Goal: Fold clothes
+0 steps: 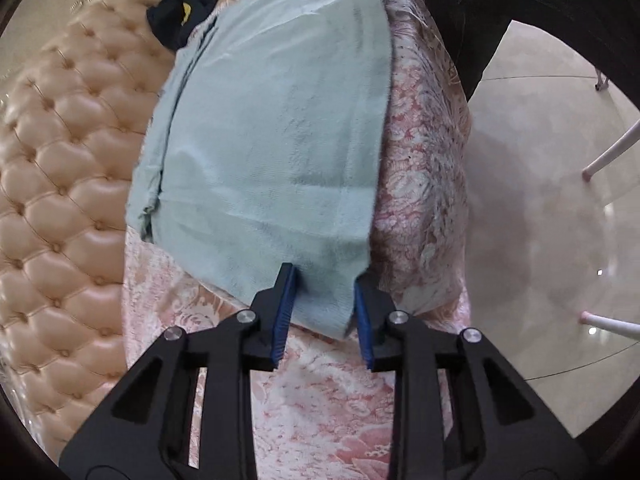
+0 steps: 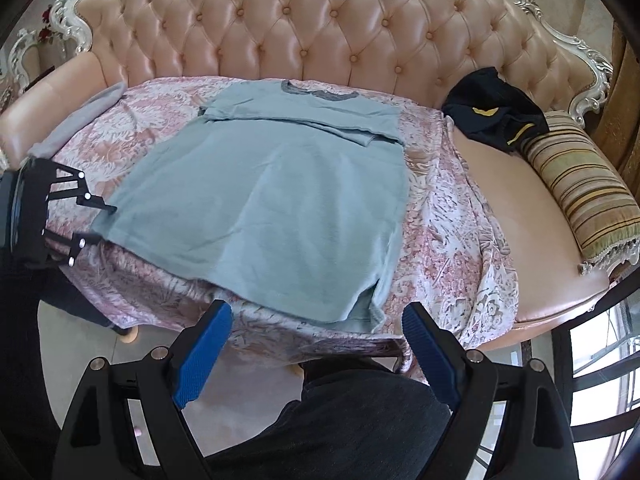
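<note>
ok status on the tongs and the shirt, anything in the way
Left tongs open, straddling the hem corner of the light blue t-shirt. Right tongs open, off the sofa edge. Shirt flat on floral cover, sleeves folded in. Dark garment lies clear.

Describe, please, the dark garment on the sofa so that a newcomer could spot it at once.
Start from the tufted peach sofa and go to the end with the striped bolster cushion. Just beside that cushion, against the backrest, lies a crumpled black garment. Unlike the flat pale blue T-shirt spread on the pink floral cover, it is bunched up and carries small yellow markings.
</note>
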Demonstrator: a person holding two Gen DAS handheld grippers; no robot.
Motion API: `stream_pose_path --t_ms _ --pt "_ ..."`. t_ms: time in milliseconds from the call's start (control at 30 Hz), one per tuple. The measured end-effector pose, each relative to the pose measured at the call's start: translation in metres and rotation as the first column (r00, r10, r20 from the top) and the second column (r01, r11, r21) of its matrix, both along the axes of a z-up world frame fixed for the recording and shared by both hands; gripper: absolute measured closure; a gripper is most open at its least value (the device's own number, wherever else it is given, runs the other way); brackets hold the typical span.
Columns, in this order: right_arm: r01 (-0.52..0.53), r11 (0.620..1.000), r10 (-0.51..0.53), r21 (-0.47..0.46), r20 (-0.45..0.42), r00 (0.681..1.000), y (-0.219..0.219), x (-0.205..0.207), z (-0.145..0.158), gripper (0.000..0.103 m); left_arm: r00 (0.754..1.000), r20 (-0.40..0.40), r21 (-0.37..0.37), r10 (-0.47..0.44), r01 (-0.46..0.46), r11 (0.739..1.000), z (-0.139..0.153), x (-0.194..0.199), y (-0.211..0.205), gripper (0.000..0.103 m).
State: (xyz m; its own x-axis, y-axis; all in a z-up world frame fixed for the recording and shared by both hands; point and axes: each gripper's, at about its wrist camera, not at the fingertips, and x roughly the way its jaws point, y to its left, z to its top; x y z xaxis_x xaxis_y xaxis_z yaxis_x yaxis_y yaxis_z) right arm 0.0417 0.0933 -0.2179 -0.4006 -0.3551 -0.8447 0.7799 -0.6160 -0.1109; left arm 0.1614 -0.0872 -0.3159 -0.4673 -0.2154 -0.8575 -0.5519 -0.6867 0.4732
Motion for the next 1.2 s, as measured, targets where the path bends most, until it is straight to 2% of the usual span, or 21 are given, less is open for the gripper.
stream_pose_path --t_ms 333,1200 --pt "0.006 1.000 -0.007 0.028 0.019 1.000 -0.001 0.007 -0.003 0.015 0.998 0.049 0.065 0.030 -0.033 0.997 0.015 -0.009 -0.004 0.078" --pt "-0.024 0.998 0.022 0.066 0.026 0.999 -0.006 0.011 -0.015 0.015 0.996 0.076 0.088 0.039 -0.045 0.995 0.018 -0.027 -0.014 0.084"
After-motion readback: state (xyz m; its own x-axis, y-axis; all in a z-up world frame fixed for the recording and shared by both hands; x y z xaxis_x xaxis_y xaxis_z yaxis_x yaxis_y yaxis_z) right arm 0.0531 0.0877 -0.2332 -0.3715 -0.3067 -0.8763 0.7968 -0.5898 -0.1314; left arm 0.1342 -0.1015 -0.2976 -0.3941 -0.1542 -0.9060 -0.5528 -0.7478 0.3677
